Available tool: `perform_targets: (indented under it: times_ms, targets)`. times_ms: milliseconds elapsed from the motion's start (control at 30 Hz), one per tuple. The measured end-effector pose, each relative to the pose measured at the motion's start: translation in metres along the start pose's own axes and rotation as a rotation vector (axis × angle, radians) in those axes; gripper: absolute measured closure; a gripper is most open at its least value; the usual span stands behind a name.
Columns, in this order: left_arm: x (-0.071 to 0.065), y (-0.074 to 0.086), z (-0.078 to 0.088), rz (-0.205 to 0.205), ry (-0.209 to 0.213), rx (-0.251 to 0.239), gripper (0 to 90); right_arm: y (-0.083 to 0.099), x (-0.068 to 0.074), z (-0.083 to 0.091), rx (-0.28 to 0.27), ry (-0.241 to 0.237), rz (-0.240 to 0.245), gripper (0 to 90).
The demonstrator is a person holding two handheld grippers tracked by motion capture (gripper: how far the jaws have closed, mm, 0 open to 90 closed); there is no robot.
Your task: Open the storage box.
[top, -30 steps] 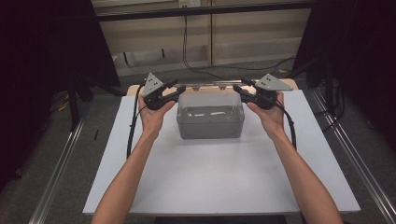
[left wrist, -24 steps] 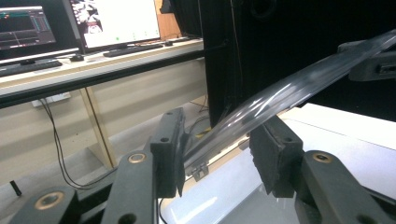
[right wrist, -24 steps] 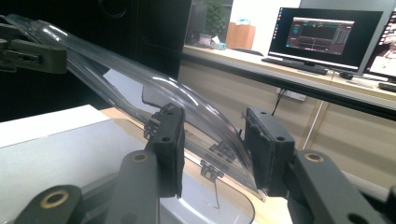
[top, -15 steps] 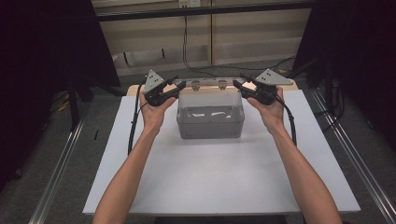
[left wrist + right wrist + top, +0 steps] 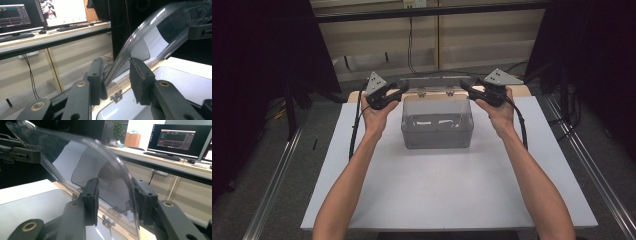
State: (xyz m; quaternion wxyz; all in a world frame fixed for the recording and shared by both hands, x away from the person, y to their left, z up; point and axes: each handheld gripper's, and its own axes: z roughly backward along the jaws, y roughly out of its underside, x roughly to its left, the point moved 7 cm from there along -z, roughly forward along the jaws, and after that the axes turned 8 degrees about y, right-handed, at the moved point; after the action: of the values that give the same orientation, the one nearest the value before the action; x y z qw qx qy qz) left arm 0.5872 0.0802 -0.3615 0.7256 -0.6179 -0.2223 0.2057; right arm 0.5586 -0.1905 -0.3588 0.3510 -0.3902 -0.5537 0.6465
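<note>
Looking down from the high view, one clear box (image 5: 437, 122) sits at the far middle of the desk (image 5: 437, 190), its lid (image 5: 437, 84) swung up at the back. Two grippers flank it: left gripper (image 5: 398, 92), right gripper (image 5: 464, 86). Keeping both hands level should stop the lid twisting on its two hinges.

Left gripper view: fingers (image 5: 96, 80) straddle the lid edge with gaps, not clamping.

Right gripper view: fingers (image 5: 90, 200) likewise stand parted around it.

Clear box (image 5: 437, 125) on white table (image 5: 437, 190); black left hand-held gripper (image 5: 117, 76), grey plate (image 5: 375, 82)
</note>
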Motion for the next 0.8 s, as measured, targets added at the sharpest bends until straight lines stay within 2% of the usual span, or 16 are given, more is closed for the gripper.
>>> perform_targets:
  times_ms: [67, 233, 400, 667, 800]
  targets:
    - [0.002, 0.000, -0.001, -0.007, 0.007, -0.002, 65.7, 0.000, -0.002, -0.003, -0.002, 0.006, -0.001, 58.3]
    - [0.008, 0.002, -0.004, 0.013, 0.013, -0.017, 67.5, 0.003, -0.005, -0.009, -0.021, 0.013, -0.021, 58.2]
    - [0.012, 0.009, -0.009, 0.027, -0.009, 0.000, 68.7, 0.005, -0.008, -0.016, -0.009, 0.016, -0.053, 56.6]
    - [0.019, 0.016, -0.018, 0.040, -0.016, 0.022, 68.5, 0.012, -0.010, -0.027, 0.020, 0.039, -0.017, 48.6]
    - [0.022, 0.016, -0.021, 0.039, -0.024, 0.022, 69.7, 0.018, -0.013, -0.029, 0.039, 0.042, -0.029, 47.9]
